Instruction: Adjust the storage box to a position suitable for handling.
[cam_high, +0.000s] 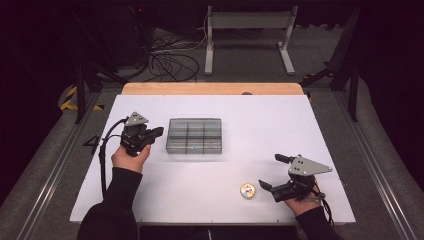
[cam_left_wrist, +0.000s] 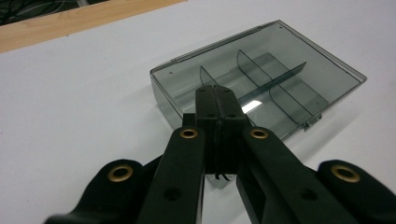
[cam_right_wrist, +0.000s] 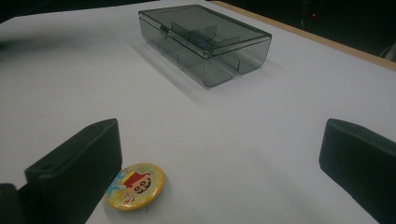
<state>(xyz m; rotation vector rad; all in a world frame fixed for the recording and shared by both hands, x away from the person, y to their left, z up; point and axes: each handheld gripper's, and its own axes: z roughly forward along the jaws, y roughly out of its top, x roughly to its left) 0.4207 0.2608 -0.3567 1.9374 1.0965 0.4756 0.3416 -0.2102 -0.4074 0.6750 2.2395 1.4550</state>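
A smoky clear plastic compartment box (cam_high: 195, 136) with its lid down lies left of the table's middle. My left gripper (cam_high: 159, 132) is just off its left side, jaws pressed together with nothing between them. In the left gripper view the joined fingertips (cam_left_wrist: 215, 95) point at the box (cam_left_wrist: 285, 70), and I cannot tell whether they touch its near wall. A round yellow cartoon badge (cam_high: 247, 190) lies flat near the front edge. My right gripper (cam_high: 270, 171) stands open just right of it. In the right gripper view the badge (cam_right_wrist: 135, 185) lies beside the left jaw of this gripper (cam_right_wrist: 219, 149), with the box (cam_right_wrist: 205, 37) farther off.
White sheet (cam_high: 280, 125) covers the table, with a wooden strip (cam_high: 210, 88) along the far edge. A small blue item (cam_right_wrist: 201, 43) shows inside the box. Cables and a metal stand (cam_high: 247, 30) lie on the floor beyond.
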